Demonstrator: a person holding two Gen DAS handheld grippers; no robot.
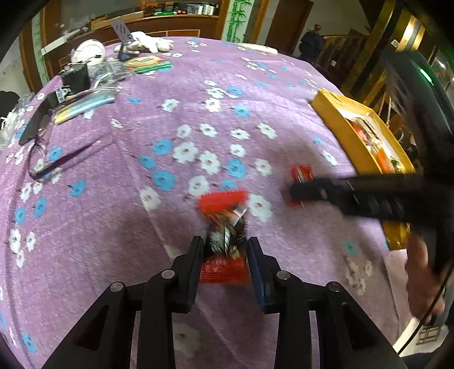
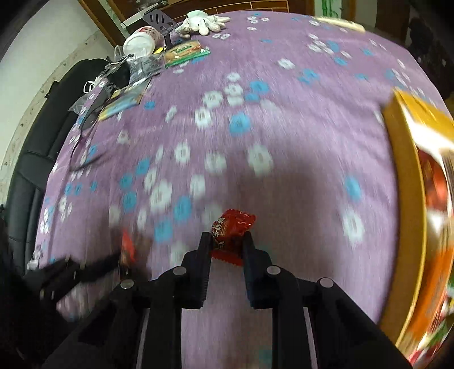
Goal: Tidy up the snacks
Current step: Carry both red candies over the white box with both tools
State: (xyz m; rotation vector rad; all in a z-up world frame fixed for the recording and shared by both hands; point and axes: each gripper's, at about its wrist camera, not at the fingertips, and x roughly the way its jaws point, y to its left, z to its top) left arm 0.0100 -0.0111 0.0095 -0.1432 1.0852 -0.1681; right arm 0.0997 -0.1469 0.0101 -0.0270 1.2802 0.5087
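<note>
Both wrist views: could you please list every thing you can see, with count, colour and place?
red snack packet: one, red, held in right gripper
red and dark snack packet: one, held in left gripper
box: one, yellow, right table edge, snacks inside
tablecloth: one, purple with flowers, covers table
gloves: white, far edge
spatula: one, dark, far left
glasses: one pair, purple, left
right gripper: black, jaws shut on packet
left gripper: black, jaws shut on packet

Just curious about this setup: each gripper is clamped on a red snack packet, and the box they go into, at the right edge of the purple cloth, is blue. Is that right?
Not quite: the box is yellow, as both wrist views show. The rest holds: the left gripper and right gripper each clamp a red snack packet above the purple cloth.
</note>
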